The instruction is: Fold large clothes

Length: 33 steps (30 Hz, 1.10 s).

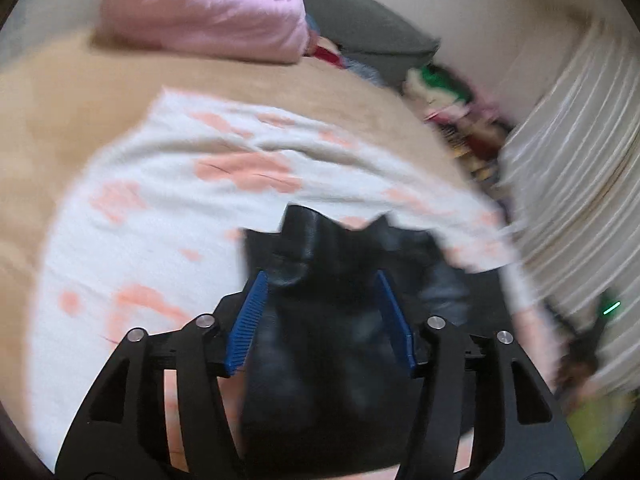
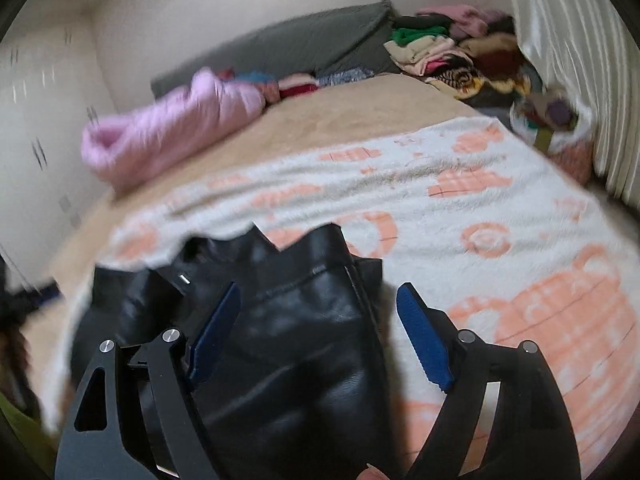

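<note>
A black leather garment [image 1: 320, 360] lies crumpled on a white blanket with an orange pattern [image 1: 160, 200], close under both cameras. My left gripper [image 1: 321, 280] stands open, its blue pads on either side of a fold of the leather without pressing it. In the right wrist view the same garment [image 2: 288, 340] fills the lower middle. My right gripper [image 2: 320, 288] is wide open over it: the left pad rests over the leather, and the right pad stands apart from it above the blanket [image 2: 480, 220]. The left wrist view is blurred.
The blanket covers a bed with a beige cover [image 2: 340, 120]. A pink padded quilt [image 2: 168, 128] and a grey cushion [image 2: 300, 40] lie at the far side. A heap of mixed clothes [image 2: 452, 52] sits at the far right beside a white curtain [image 2: 580, 60].
</note>
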Each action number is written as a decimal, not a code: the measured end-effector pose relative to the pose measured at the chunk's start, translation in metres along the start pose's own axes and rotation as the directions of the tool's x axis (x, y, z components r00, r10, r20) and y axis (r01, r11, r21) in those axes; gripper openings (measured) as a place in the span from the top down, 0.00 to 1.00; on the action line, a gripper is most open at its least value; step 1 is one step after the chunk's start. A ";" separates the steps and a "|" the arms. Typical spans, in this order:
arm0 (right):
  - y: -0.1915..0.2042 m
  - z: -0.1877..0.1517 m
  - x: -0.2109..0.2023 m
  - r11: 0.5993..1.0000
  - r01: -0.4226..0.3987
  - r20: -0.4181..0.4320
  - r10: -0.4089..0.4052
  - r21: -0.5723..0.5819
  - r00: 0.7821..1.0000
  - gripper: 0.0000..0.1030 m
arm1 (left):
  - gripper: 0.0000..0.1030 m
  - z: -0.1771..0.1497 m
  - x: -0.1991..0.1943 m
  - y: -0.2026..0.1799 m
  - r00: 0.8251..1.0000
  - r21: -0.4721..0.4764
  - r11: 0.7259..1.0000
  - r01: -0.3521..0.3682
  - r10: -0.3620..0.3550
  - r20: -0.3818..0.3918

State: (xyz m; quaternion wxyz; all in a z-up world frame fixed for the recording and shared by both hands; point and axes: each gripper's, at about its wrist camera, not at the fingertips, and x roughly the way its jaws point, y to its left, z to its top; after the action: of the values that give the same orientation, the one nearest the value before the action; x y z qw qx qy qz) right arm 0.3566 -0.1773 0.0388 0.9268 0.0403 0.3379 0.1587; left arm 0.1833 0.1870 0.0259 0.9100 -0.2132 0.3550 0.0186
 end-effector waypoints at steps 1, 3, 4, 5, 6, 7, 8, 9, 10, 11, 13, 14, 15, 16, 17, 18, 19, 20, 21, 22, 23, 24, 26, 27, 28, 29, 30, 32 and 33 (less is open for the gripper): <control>0.003 -0.001 0.008 0.999 0.021 -0.026 -0.022 -0.033 0.999 0.23 | 0.53 -0.003 0.007 -0.003 0.999 0.035 0.999 -0.037 0.037 -0.015; 0.009 -0.002 0.027 0.994 0.054 -0.070 -0.061 -0.094 0.996 0.23 | 0.49 -0.007 0.023 -0.010 0.996 0.093 0.993 -0.071 0.075 -0.045; 0.012 -0.002 0.036 0.991 0.065 -0.084 -0.076 -0.121 0.994 0.23 | 0.47 -0.009 0.031 -0.011 0.994 0.120 0.989 -0.088 0.096 -0.059; 0.013 -0.003 0.043 0.988 0.072 -0.093 -0.086 -0.140 0.992 0.23 | 0.47 -0.011 0.040 -0.013 0.990 0.145 0.984 -0.104 0.116 -0.078; 0.015 -0.001 0.053 0.985 0.084 -0.106 -0.101 -0.153 0.989 0.23 | 0.47 -0.013 0.046 -0.014 0.987 0.162 0.980 -0.113 0.129 -0.092; 0.015 0.000 0.060 0.984 0.087 -0.114 -0.106 -0.157 0.988 0.23 | 0.47 -0.016 0.052 -0.014 0.984 0.183 0.975 -0.128 0.148 -0.098; 0.015 0.000 0.064 0.984 0.084 -0.121 -0.104 -0.159 0.987 0.25 | 0.47 -0.018 0.057 -0.015 0.982 0.202 0.969 -0.141 0.163 -0.095; 0.016 0.001 0.072 0.984 0.078 -0.134 -0.100 -0.163 0.986 0.38 | 0.54 -0.020 0.061 -0.016 0.980 0.222 0.963 -0.151 0.175 -0.092; 0.017 0.001 0.076 0.982 0.083 -0.142 -0.107 -0.167 0.984 0.55 | 0.65 -0.021 0.066 -0.018 0.978 0.246 0.955 -0.164 0.191 -0.089; 0.017 0.000 0.079 0.979 0.103 -0.144 -0.128 -0.174 0.981 0.69 | 0.73 -0.022 0.067 -0.019 0.976 0.255 0.951 -0.177 0.202 -0.079; 0.014 0.000 0.070 0.983 0.107 -0.098 -0.122 -0.150 0.988 0.90 | 0.96 -0.019 0.059 -0.018 0.981 0.252 0.952 -0.174 0.190 -0.040; 0.013 0.002 0.061 0.986 0.102 -0.065 -0.111 -0.129 0.992 0.91 | 0.97 -0.014 0.050 -0.019 0.985 0.247 0.955 -0.166 0.173 -0.010; 0.007 0.007 0.048 0.993 0.083 -0.022 -0.085 -0.081 0.996 0.91 | 0.97 -0.008 0.039 -0.020 0.988 0.242 0.958 -0.154 0.153 0.022; -0.001 0.011 0.039 0.998 0.049 0.006 -0.049 -0.032 0.999 0.91 | 0.97 -0.001 0.027 -0.021 0.992 0.237 0.964 -0.123 0.115 0.047; -0.008 0.016 0.031 1.000 0.015 0.034 -0.016 0.017 0.999 0.91 | 0.97 0.006 0.020 -0.022 0.995 0.228 0.969 -0.094 0.081 0.062; -0.014 0.021 0.026 0.999 -0.003 0.062 0.000 0.052 0.998 0.91 | 0.97 0.013 0.016 -0.023 0.995 0.221 0.972 -0.082 0.067 0.073; -0.018 0.026 0.023 0.997 -0.014 0.084 0.008 0.075 0.996 0.91 | 0.97 0.020 0.014 -0.023 0.995 0.212 0.974 -0.074 0.057 0.085; -0.020 0.030 0.023 0.996 -0.025 0.097 0.016 0.090 0.995 0.91 | 0.97 0.026 0.017 -0.022 0.994 0.205 0.976 -0.071 0.053 0.093; -0.023 0.034 0.025 0.994 -0.036 0.111 0.024 0.105 0.994 0.91 | 0.97 0.029 0.022 -0.022 0.994 0.205 0.976 -0.076 0.058 0.094; -0.024 0.037 0.030 0.993 -0.038 0.111 0.026 0.113 0.993 0.91 | 0.97 0.032 0.032 -0.021 0.994 0.206 0.975 -0.084 0.067 0.089; -0.025 0.040 0.034 0.992 -0.036 0.105 0.024 0.118 0.994 0.91 | 0.97 0.033 0.039 -0.019 0.994 0.204 0.975 -0.088 0.073 0.081; -0.024 0.041 0.042 0.993 -0.025 0.087 0.014 0.118 0.996 0.91 | 0.97 0.033 0.048 -0.018 0.995 0.200 0.975 -0.092 0.080 0.067; -0.021 0.042 0.056 0.995 0.008 0.054 -0.013 0.104 0.998 0.91 | 0.97 0.030 0.064 -0.014 0.995 0.192 0.976 -0.102 0.097 0.034; -0.020 0.040 0.065 0.995 0.026 0.039 -0.030 0.093 0.999 0.91 | 0.97 0.028 0.073 -0.011 0.994 0.192 0.975 -0.113 0.112 0.019; -0.021 0.036 0.071 0.995 0.033 0.027 -0.036 0.095 0.999 0.91 | 0.96 0.024 0.082 -0.008 0.992 0.194 0.973 -0.126 0.128 0.002; -0.023 0.033 0.078 0.994 0.039 0.010 -0.040 0.104 0.999 0.91 | 0.94 0.021 0.087 -0.005 0.990 0.194 0.972 -0.132 0.137 -0.013; -0.026 0.029 0.086 0.992 0.054 -0.023 -0.052 0.112 0.998 0.90 | 0.92 0.018 0.091 -0.003 0.989 0.192 0.972 -0.135 0.144 -0.030; -0.031 0.021 0.099 0.989 0.076 -0.069 -0.067 0.126 0.995 0.88 | 0.89 0.013 0.099 0.001 0.986 0.189 0.972 -0.142 0.155 -0.055; -0.032 0.017 0.104 0.988 0.084 -0.081 -0.074 0.127 0.994 0.87 | 0.87 0.012 0.101 0.002 0.985 0.189 0.971 -0.146 0.160 -0.059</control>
State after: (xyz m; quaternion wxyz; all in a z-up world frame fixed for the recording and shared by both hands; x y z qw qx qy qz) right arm 0.4514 -0.1740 -0.0176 0.9143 0.0812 0.3838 0.1007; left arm 0.2660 0.1821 -0.0332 0.9080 -0.1007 0.4040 0.0478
